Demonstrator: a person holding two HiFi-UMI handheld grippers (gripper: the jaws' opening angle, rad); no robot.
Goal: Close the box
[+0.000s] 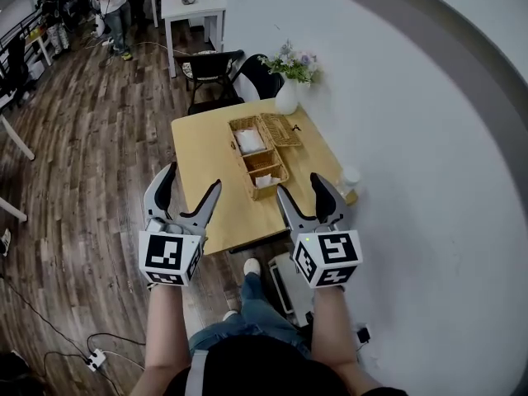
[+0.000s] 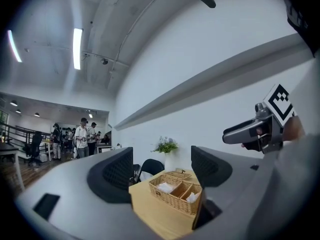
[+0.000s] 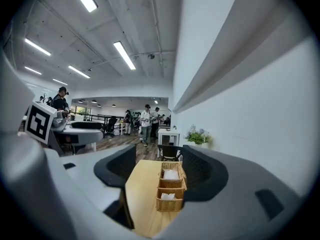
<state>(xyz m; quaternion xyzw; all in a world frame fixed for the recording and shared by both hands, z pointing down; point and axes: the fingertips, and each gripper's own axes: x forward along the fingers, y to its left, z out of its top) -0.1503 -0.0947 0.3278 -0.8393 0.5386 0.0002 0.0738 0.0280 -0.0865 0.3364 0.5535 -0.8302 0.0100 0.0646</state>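
Place: an open-plan office or shared workroom.
Landmark: a light wooden table (image 1: 206, 163) set against a white wall (image 1: 396, 97).
Floor: dark wood planks (image 1: 91, 155) spread out to the table's left and beyond it.
Seating: a black chair (image 1: 210, 68) at the table's far end, with a small white table (image 1: 191, 8) further beyond.
People: several people (image 3: 146, 119) stand well beyond the table.
Ceiling: long strip lights (image 3: 123, 55) high above the table.
Decoration: a vase of flowers (image 1: 289, 89) on the table's far corner by the wall.
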